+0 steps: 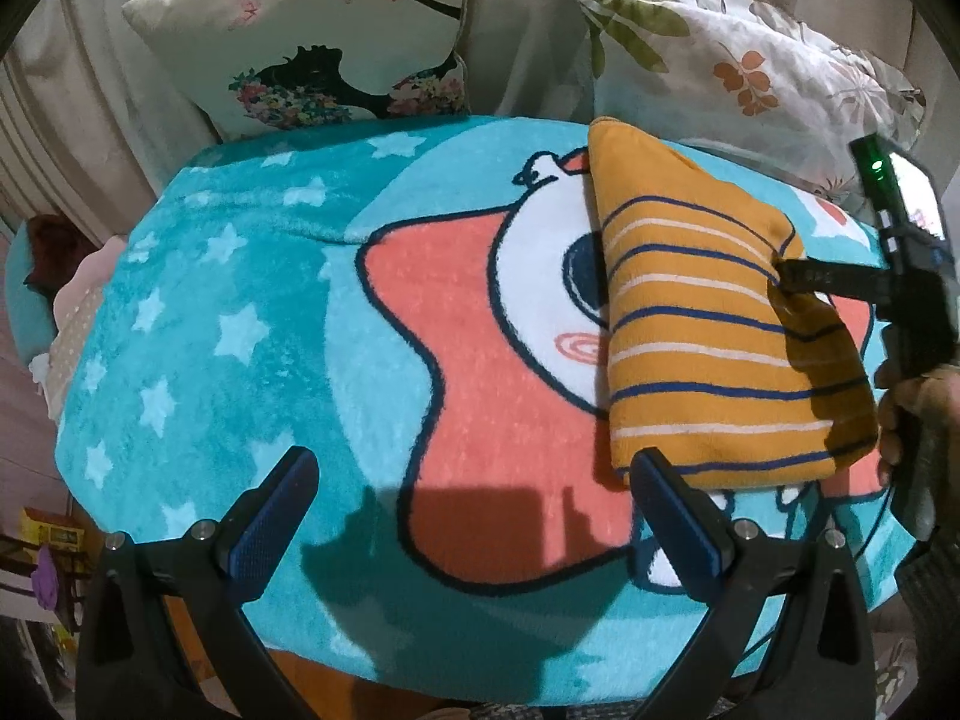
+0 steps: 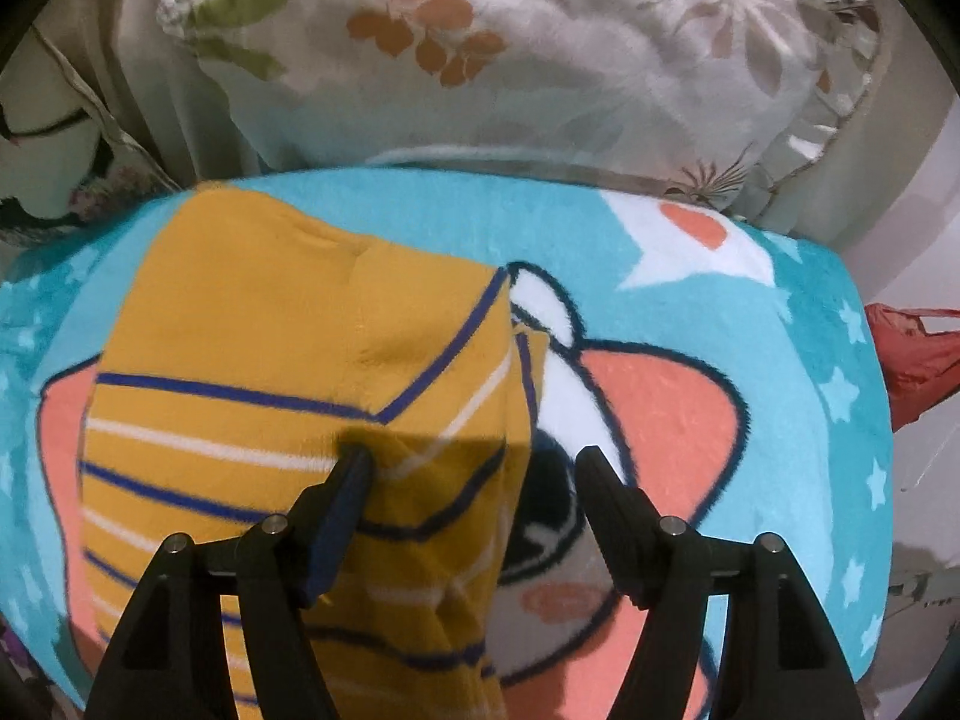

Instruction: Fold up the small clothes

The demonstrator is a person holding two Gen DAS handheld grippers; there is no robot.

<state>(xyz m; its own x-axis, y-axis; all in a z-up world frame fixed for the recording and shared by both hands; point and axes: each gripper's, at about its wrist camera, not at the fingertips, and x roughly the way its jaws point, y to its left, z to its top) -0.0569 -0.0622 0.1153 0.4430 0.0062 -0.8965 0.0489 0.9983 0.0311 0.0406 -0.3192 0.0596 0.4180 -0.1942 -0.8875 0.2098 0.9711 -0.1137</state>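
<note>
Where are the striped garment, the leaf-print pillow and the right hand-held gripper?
striped garment (image 1: 708,330), left wrist view, striped middle.
leaf-print pillow (image 2: 540,60), right wrist view, printed front.
right hand-held gripper (image 2: 474,468), right wrist view, between fingertips.

- The garment (image 1: 714,348) is mustard-yellow knit with thin navy and white stripes across its lower part and a plain yellow top.
- It lies folded into a narrow, roughly rectangular bundle, its layers stacked flat.
- It rests on a teal cartoon blanket (image 1: 240,312), toward that blanket's right side in the left wrist view.
- One folded edge (image 2: 456,354) runs diagonally, stripes bending at the crease.
</note>
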